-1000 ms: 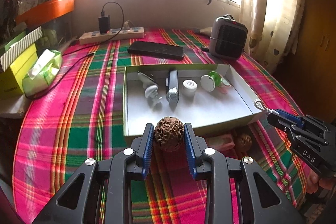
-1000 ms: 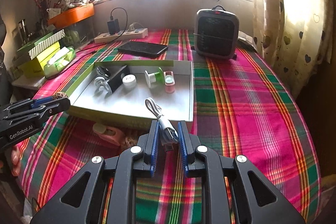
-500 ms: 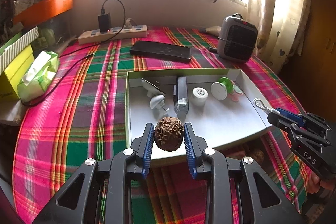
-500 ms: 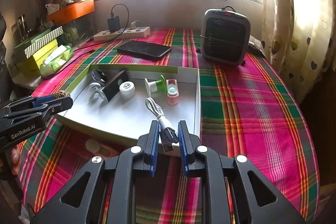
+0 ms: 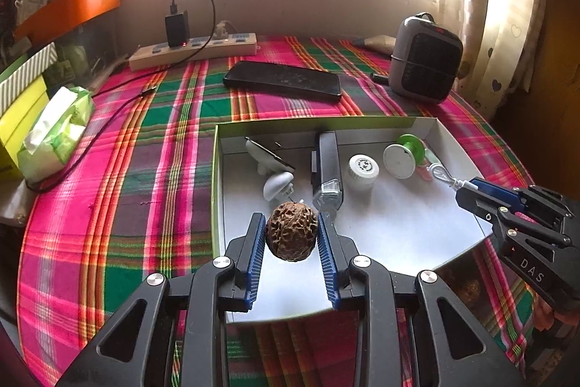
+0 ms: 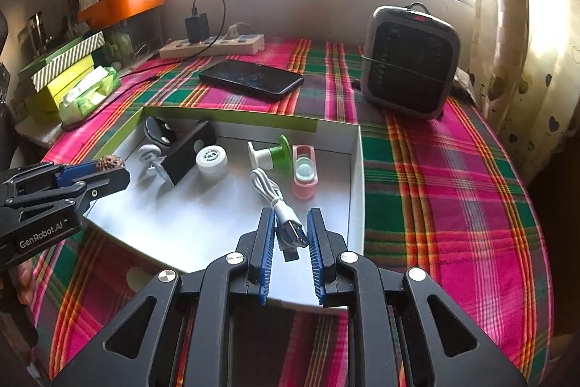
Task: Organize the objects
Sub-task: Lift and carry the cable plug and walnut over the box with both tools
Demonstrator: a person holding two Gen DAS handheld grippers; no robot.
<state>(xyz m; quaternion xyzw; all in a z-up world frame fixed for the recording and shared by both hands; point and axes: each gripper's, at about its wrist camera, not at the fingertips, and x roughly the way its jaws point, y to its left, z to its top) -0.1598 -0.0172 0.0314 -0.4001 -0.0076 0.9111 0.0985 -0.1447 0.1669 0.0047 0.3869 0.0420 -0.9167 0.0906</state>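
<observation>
My left gripper (image 5: 291, 227) is shut on a brown wrinkled walnut (image 5: 291, 231), held over the near left part of a shallow white box with a green rim (image 5: 217, 169). My right gripper (image 6: 289, 231) is shut on the plug end of a coiled white USB cable (image 6: 279, 205), over the box's near right part (image 6: 357, 176). Each gripper shows in the other's view: the left gripper (image 6: 119, 171) and the right gripper (image 5: 462, 194). Inside the box lie a white cap (image 5: 363, 167), a green and white spool (image 6: 272, 155), a pink case (image 6: 305, 173) and a dark bar (image 5: 327, 169).
A plaid cloth (image 5: 145, 169) covers the table. Behind the box lie a black phone (image 5: 282, 80), a power strip with a charger (image 5: 192, 49) and a grey heater (image 6: 409, 64). A tissue pack (image 5: 54, 133) and boxes sit at the left. Another walnut (image 5: 469, 289) lies near the box's front.
Both grippers have moved forward over the box, each keeping its hold, so the walnut and the cable now hang above the box floor instead of its front edge.
</observation>
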